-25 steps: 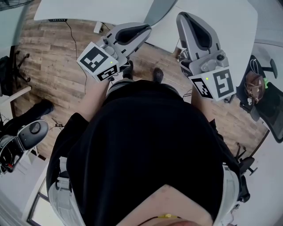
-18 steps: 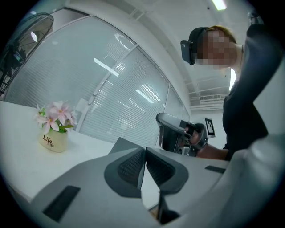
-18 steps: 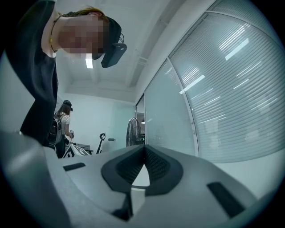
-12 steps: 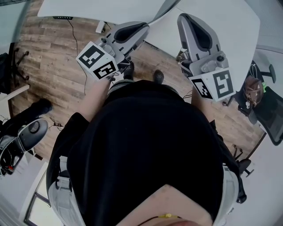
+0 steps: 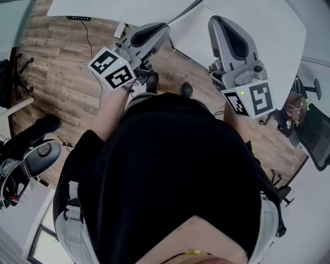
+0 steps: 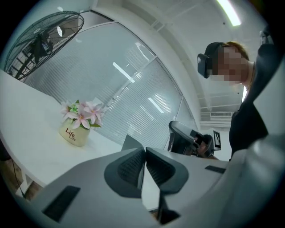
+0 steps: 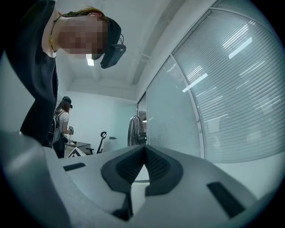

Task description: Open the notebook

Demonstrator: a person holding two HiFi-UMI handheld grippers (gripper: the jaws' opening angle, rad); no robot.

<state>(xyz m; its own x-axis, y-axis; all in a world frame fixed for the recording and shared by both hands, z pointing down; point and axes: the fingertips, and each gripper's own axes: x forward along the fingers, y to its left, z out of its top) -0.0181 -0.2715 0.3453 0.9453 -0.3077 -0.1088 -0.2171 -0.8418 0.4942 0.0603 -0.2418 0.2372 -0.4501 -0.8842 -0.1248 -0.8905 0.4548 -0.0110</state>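
Note:
No notebook shows in any view. In the head view my left gripper [image 5: 161,27] is held out over the wooden floor, its tips at the edge of a white table [image 5: 124,9]. My right gripper [image 5: 213,20] is beside it, over the neighbouring white tabletop [image 5: 273,31]. In the left gripper view the left gripper [image 6: 144,149] has its pads together with nothing between them. The right gripper [image 7: 144,147] likewise stands shut and empty in its own view. The person's black top hides everything below the hands.
A cream pot of pink flowers [image 6: 75,132] stands on the white table before a glass wall. A floor fan [image 6: 44,38] is at the left, and another fan [image 7: 135,131] by the glass. Office chairs [image 5: 309,134] flank the person. Another person [image 7: 62,124] stands far off.
The left gripper has moved up the head view toward the white table and rolled, so its marker cube shows a different face. The right gripper has kept almost the same place.

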